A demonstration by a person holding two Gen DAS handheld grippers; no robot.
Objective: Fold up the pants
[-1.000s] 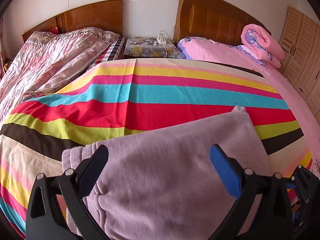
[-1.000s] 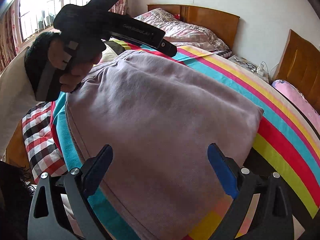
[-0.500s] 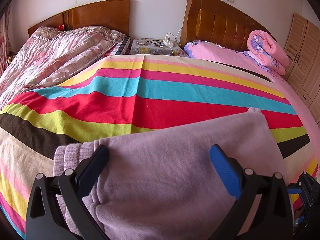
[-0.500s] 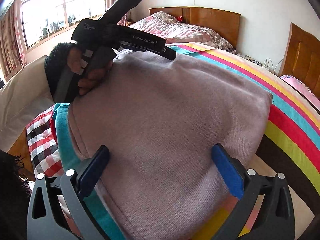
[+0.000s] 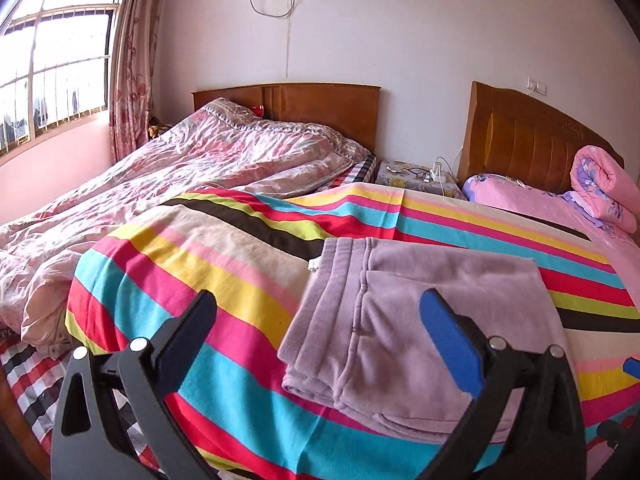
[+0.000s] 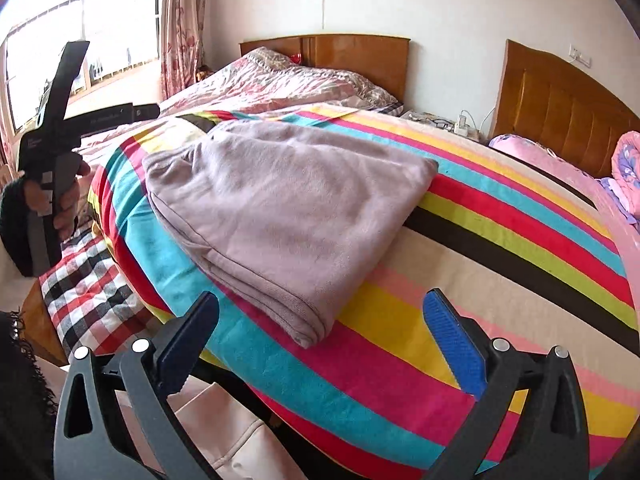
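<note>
The mauve pants lie folded into a flat rectangle on the striped bedsheet. In the right wrist view the same pants rest near the bed's front left corner. My left gripper stands open, pulled back above the bed, its blue pad over the pants' near edge and nothing between its fingers. My right gripper is open too, hanging above the pants' near corner without touching it. A hand holds the left gripper's body off to the left of the bed.
A second bed with a pink crumpled quilt lies to the left. A nightstand with cables sits between the headboards. A rolled pink duvet rests at the far right. Checked fabric hangs at the bed's left side.
Both grippers have drawn back and up from the pants, which now lie free on the sheet. The left gripper swung left, bringing the window and second bed into view.
</note>
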